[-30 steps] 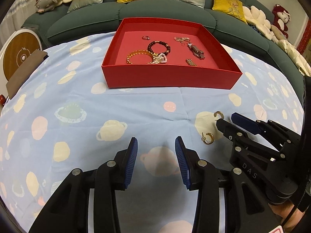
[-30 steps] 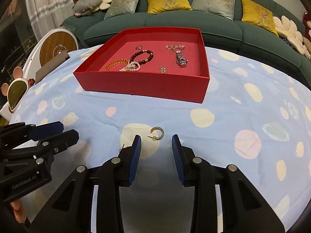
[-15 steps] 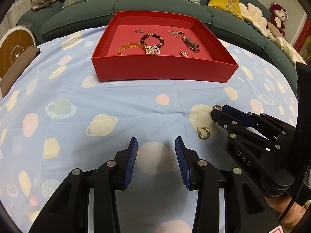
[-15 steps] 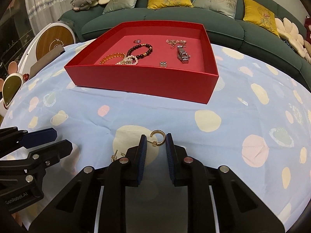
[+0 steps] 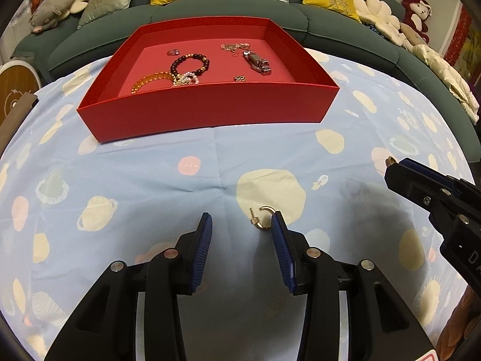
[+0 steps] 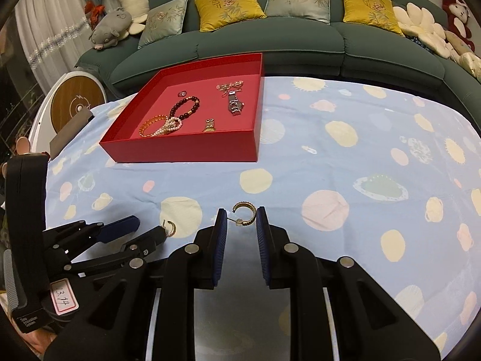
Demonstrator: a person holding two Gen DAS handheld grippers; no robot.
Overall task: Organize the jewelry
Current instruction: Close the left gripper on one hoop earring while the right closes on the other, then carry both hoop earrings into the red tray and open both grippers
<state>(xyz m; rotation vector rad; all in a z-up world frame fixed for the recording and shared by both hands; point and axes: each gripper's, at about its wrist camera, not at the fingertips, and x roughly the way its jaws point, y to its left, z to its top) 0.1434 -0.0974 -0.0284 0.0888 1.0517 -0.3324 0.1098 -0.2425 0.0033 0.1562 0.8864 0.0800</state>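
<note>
A red tray (image 5: 210, 111) (image 6: 180, 150) holds bracelets, a ring, a chain and a watch. Two gold hoop earrings are in view. My right gripper (image 6: 240, 221) is shut on one gold hoop earring (image 6: 245, 213), held between its blue pads above the cloth; its tip shows in the left wrist view (image 5: 390, 160). My left gripper (image 5: 242, 225) is open over the tablecloth, with the second gold hoop earring (image 5: 262, 218) lying between its pads, close to the right one. That earring also shows in the right wrist view (image 6: 170, 228).
The blue tablecloth (image 6: 345, 156) with planet prints covers a round table. A green sofa (image 6: 300, 39) with cushions and soft toys curves behind it. A round wooden device (image 6: 75, 105) stands at the left edge.
My right gripper closed on the far earring and lifted it. My left gripper shifted right, so the other earring now lies between its open pads.
</note>
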